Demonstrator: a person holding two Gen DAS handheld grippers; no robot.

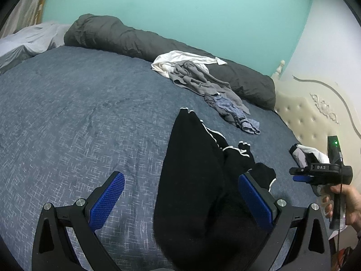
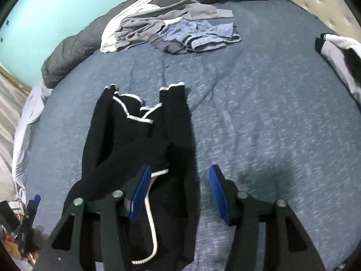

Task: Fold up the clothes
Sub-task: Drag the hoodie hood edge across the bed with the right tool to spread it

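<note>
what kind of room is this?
Almost certainly a bedroom: a bed with a blue-grey bedspread, a tufted cream headboard, a rolled dark grey duvet against a teal wall, and loose clothes piled for folding.

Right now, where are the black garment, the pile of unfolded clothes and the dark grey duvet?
black garment (image 1: 191, 169), left wrist view, its broad middle.
pile of unfolded clothes (image 2: 198, 33), right wrist view, blue piece.
dark grey duvet (image 1: 108, 33), left wrist view, rolled bulk.

Matt black knit garment (image 2: 144, 140) lies on rough woven bedspread (image 2: 259, 117).
</note>
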